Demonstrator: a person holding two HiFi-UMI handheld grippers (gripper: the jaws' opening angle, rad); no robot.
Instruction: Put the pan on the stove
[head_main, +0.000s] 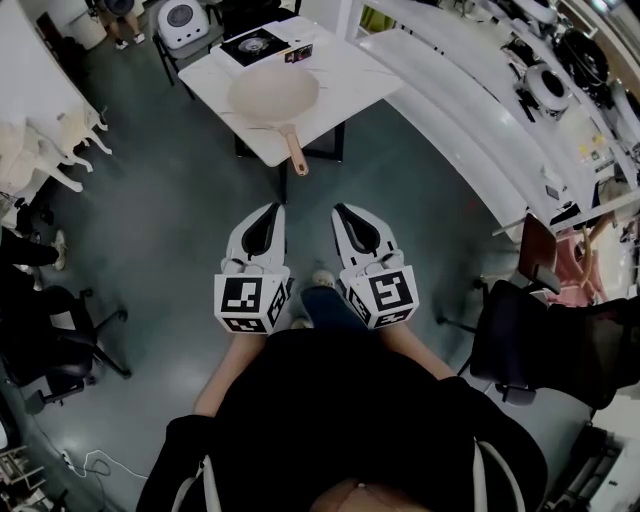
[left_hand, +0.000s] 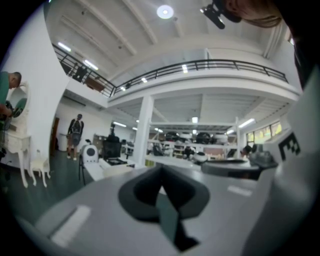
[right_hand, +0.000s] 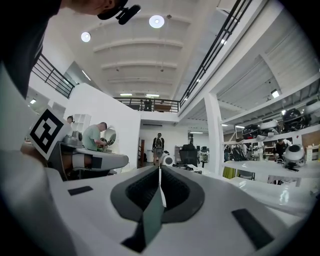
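Here, left gripper closed, empty, right gripper likewise.

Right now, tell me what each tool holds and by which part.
Nothing. The left tool and right tool are both shut and empty; the pan lies untouched on the table ahead.

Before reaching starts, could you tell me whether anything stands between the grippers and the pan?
Nothing visible does: only floor lies between the left gripper, the right gripper and the table, and the pan points its handle toward them.
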